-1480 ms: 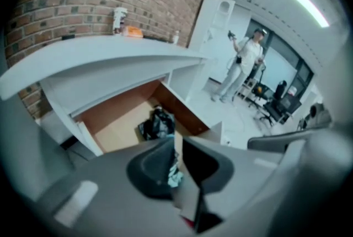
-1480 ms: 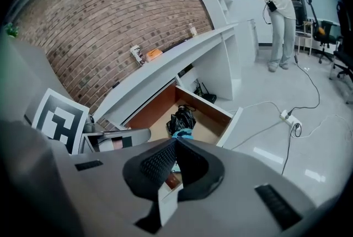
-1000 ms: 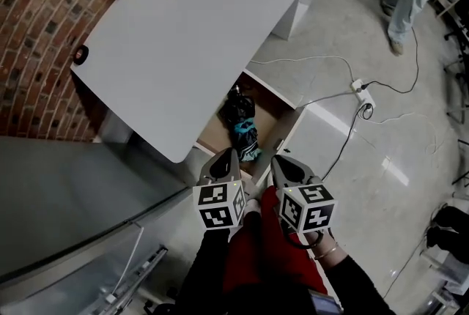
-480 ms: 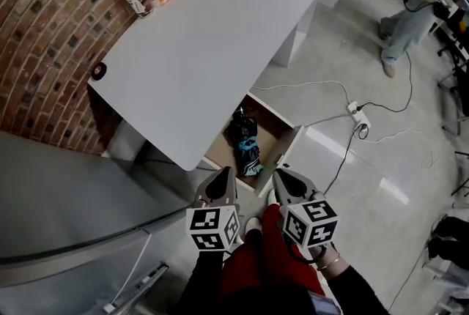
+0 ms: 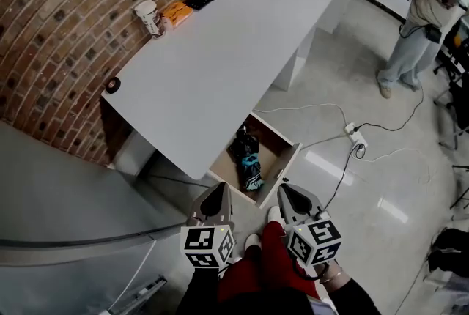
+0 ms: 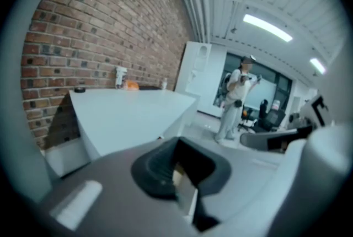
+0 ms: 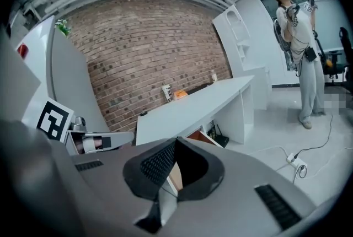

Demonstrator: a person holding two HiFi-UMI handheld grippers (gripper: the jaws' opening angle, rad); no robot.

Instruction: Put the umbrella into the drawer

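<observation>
Compared with a second ago, both tongs are seen higher and further back from the drawer [image 5: 290,154], and more of the white desk [image 5: 220,64] and the brick wall is taken in by the head view. The left tongs [image 5: 218,189] and the right tongs [image 5: 287,190] are held side by side above the person's lap, each pair of jaws pressed together with nothing between them. The umbrella [image 5: 248,158] – a folded black and teal bundle – is left lying inside the open drawer, which juts out from under the near end of the desk. The placing therefore appears to be done, and the hands seem to be pulled clear. The drawer is not yet pushed in.

Only in the head view is the inside of the drawer shown, with the umbrella resting in it, along with a cable and power strip [image 5: 354,132] on the glossy floor.

In the left gripper view the shut left tongs [image 6: 177,167] are pointed out over the desk top, and drawer and umbrella are hidden. In the right gripper view the shut right tongs [image 7: 174,167] are seen – and beyond them a brown sliver of the drawer [image 7: 201,134] under the desk, but no umbrella. A person standing across the room [image 7: 300,37] is shown most clearly there.
</observation>
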